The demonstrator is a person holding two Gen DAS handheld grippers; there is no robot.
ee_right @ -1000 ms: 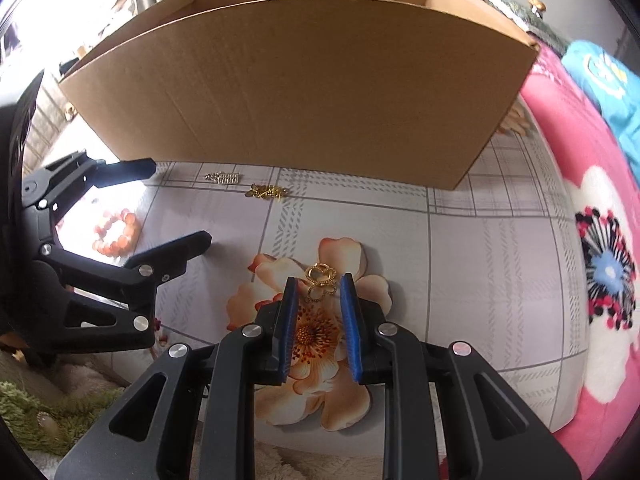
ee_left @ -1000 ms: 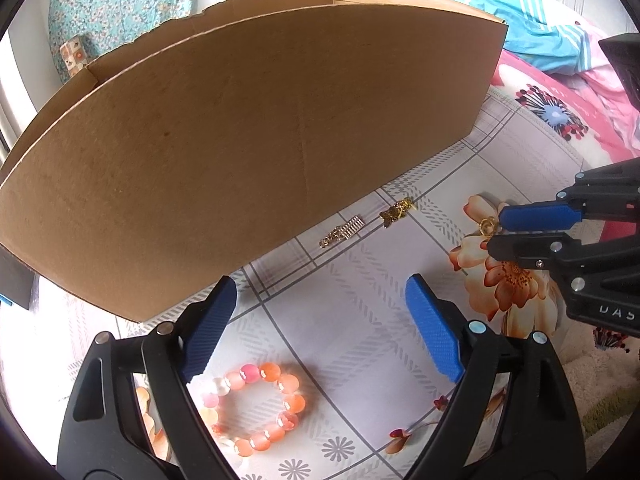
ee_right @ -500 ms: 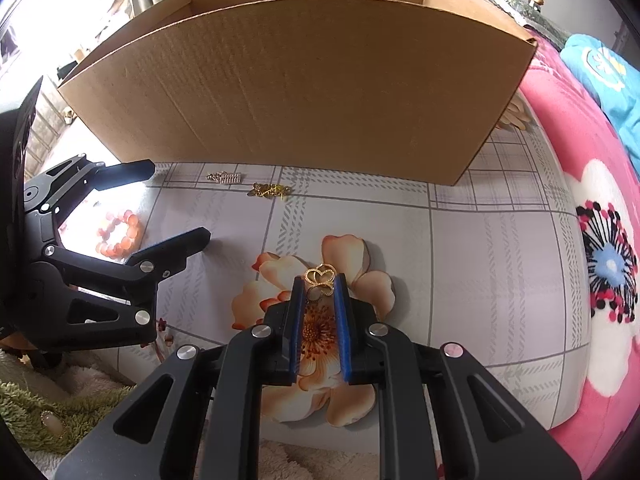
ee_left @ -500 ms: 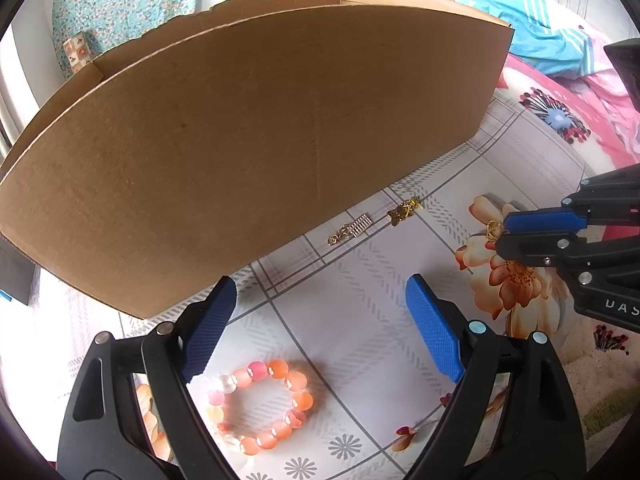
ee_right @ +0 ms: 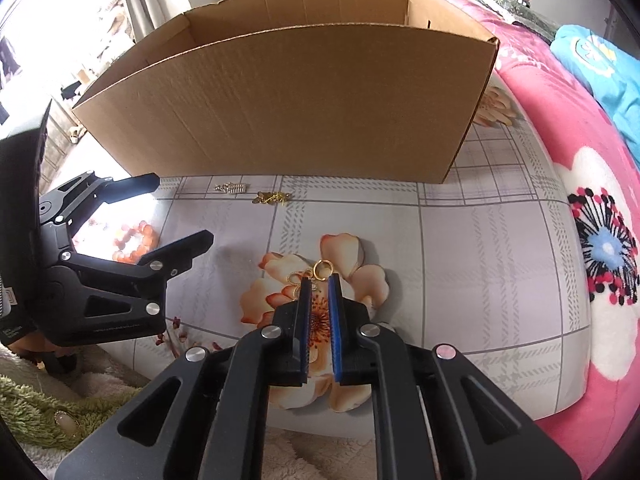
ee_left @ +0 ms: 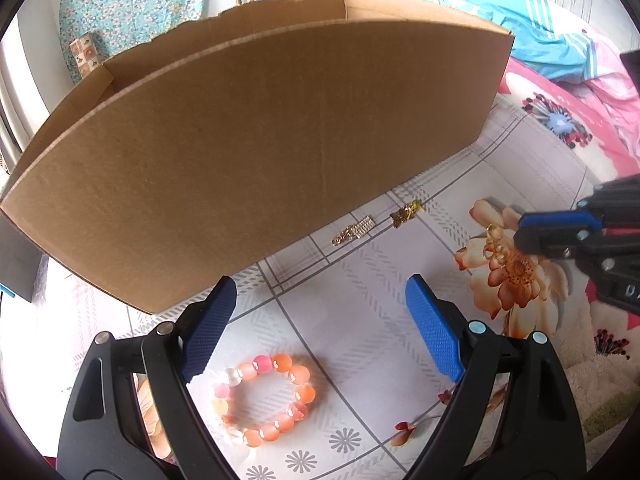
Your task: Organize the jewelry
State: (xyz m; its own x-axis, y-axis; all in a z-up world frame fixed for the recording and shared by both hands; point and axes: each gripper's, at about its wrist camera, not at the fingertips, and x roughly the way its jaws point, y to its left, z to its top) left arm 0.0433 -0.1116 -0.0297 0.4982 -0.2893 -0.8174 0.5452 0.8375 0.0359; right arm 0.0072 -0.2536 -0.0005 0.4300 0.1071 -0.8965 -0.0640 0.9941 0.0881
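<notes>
R gripper (ee_right: 319, 282), low centre of the right wrist view, had gone from jaws apart around the small gold looped ornament (ee_right: 316, 274) to nearly closed, pinching its near edge; piece hung at the tips over the printed orange flower, so pickup looked done, box drop next. L gripper (ee_left: 320, 320) hadn't budged, wide open, empty, above the pink-orange bead bracelet (ee_left: 264, 396). Further up: two small gold charms (ee_left: 376, 224) on the grey-checked floral bedsheet (ee_left: 360, 320) by the open brown cardboard box (ee_left: 240, 160); pink blanket (ee_right: 580, 200) at right.
</notes>
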